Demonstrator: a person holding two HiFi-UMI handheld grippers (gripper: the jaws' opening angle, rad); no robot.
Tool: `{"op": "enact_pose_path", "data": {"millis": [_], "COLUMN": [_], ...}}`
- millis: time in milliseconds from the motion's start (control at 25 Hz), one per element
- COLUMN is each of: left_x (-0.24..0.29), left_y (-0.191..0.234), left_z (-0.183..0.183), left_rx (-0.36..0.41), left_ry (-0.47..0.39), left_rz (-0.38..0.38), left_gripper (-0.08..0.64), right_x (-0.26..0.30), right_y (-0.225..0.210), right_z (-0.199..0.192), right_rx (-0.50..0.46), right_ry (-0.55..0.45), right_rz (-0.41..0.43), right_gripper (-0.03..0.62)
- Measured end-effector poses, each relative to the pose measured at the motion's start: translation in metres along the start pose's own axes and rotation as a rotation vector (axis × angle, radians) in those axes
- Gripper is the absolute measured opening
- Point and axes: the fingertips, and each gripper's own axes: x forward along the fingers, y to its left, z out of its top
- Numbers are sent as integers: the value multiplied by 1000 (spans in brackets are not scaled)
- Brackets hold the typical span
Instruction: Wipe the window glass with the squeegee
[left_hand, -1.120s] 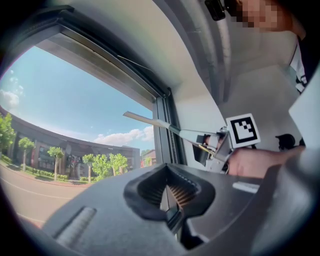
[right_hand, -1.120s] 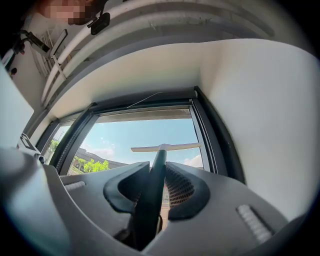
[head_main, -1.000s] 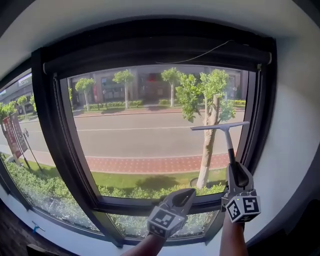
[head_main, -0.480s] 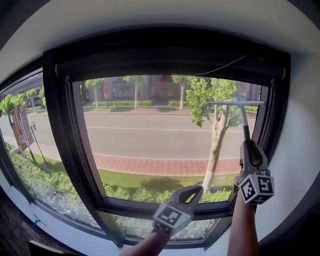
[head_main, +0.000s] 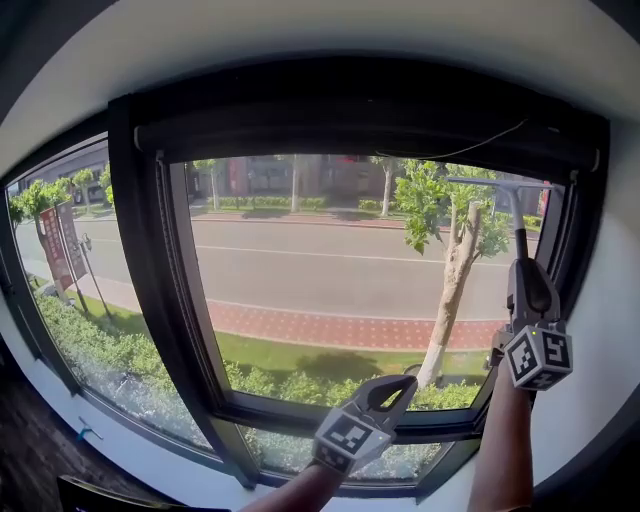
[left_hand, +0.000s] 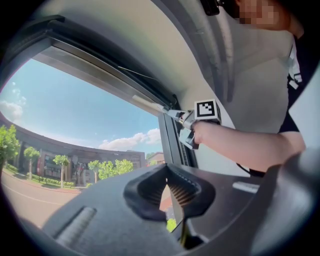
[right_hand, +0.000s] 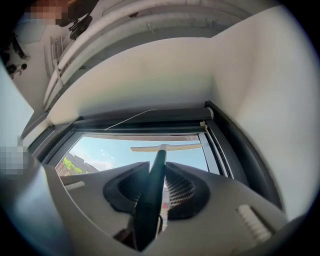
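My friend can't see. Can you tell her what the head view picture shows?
The right gripper holds a squeegee upright, its blade near the top right corner of a big dark-framed window. The left gripper is shut and empty lower down. Outside are a sunny road and a tree.

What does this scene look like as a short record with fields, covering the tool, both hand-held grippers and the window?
Tool: squeegee, blade level near the top right corner of the window glass
Right hand-held gripper: shut on the squeegee handle, held high
Left hand-held gripper: shut, empty, held low
Blade contact with glass: cannot tell
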Motion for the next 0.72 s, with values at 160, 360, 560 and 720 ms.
{"op": "enact_pose_path", "data": {"millis": [160, 360, 560, 720], "left_x": [-3, -8, -16, -18], "left_y": [1, 1, 5, 5], "left_z": [-2, 0, 0, -2], "left_rx": [8, 21, 18, 22], "left_ry": [7, 15, 16, 18], "left_rz": [2, 3, 18, 11], "left_gripper": [3, 3, 3, 3], "right_x": [1, 11, 12, 12], "right_y": [-3, -5, -5, -3], "right_z": [7, 10, 7, 3], "right_rx": [50, 99, 82, 79], "right_ry": [-39, -48, -47, -47], "right_rz": [0, 1, -10, -16], "right_gripper": [101, 101, 101, 101]}}
